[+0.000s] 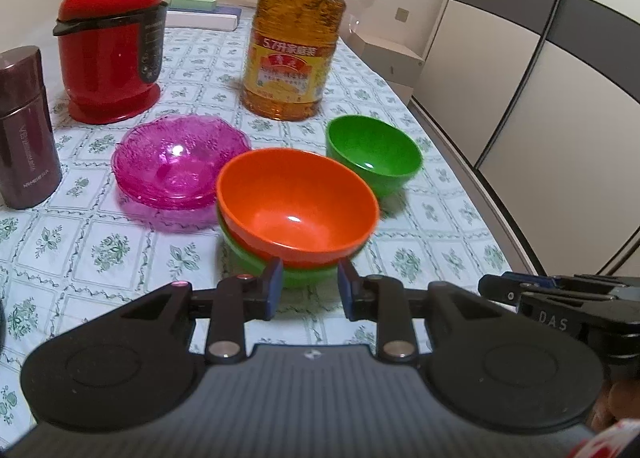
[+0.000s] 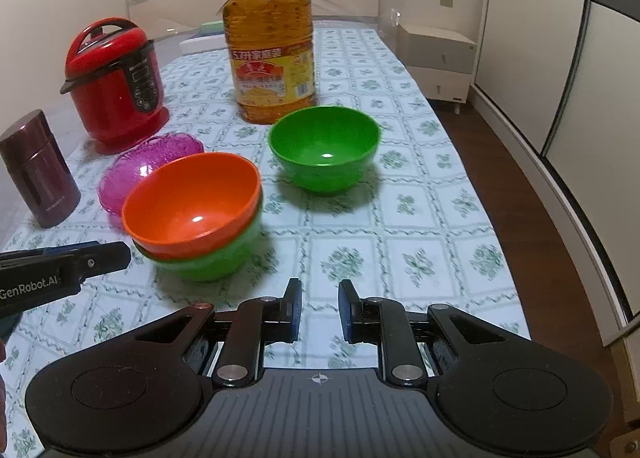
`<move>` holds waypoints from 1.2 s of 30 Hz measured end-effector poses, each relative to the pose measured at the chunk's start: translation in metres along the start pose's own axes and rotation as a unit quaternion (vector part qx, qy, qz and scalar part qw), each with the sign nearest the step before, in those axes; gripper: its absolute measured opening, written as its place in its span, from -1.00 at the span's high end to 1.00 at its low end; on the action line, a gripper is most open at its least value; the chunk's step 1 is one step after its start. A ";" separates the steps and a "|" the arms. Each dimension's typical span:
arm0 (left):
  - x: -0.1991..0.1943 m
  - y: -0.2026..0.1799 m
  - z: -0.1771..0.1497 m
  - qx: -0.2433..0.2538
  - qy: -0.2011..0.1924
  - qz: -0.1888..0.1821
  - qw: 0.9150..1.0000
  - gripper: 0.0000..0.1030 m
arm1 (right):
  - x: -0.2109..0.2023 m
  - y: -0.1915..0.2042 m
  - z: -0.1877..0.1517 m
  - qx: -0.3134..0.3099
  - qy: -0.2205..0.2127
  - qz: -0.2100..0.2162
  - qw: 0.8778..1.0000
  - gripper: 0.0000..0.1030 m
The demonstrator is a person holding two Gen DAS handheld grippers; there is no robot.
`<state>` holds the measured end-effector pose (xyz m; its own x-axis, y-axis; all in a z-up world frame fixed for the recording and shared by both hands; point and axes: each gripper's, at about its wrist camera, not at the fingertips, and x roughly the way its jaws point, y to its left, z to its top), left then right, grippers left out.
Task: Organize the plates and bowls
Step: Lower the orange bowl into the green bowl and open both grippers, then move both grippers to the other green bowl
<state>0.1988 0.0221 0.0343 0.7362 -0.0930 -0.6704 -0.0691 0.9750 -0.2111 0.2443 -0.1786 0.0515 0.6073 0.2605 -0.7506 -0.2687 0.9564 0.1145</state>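
My left jaws (image 1: 307, 285) are slightly spread and nothing is between them; they hang just in front of a stack of two round plastic bowls. In this stack the orange bowl (image 1: 297, 202) sits tilted inside a green bowl (image 1: 256, 258) on the bench (image 1: 120, 250), which has a white cloth with green flower squares. My right jaws (image 2: 319, 310) are also a little spread and empty, over bare cloth to the right of the stack. A second green plastic bowl (image 2: 324, 148) stands alone and upright behind the stack to the right, apart from it. To the left of the stack there is a pile of transparent pink glass dishes (image 1: 180, 162), just beside the orange bowl. Further back stand a big bottle of yellow cooking oil (image 1: 294, 46) with a yellow handle and a red electric pressure cooker (image 1: 112, 42). A dark maroon metal flask (image 1: 24, 126) stands at the left side.
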 end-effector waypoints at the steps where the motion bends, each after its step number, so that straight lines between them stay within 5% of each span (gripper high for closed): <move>1: 0.001 -0.004 -0.001 0.002 0.001 0.000 1.000 0.50 | -0.001 -0.002 -0.001 0.001 -0.001 0.000 1.000 0.61; 20: 0.026 -0.051 0.021 0.050 0.012 -0.004 0.999 0.49 | 0.001 -0.051 0.009 0.030 -0.016 0.004 0.999 0.61; 36: 0.107 -0.057 0.110 0.085 0.028 -0.008 0.996 0.35 | 0.048 -0.099 0.087 0.092 -0.018 0.069 0.993 0.61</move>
<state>0.3555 -0.0207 0.0534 0.6974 -0.1160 -0.7073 0.0610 0.9928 -0.1026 0.3645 -0.2496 0.0608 0.6018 0.3929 -0.6953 -0.2134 0.9181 0.3341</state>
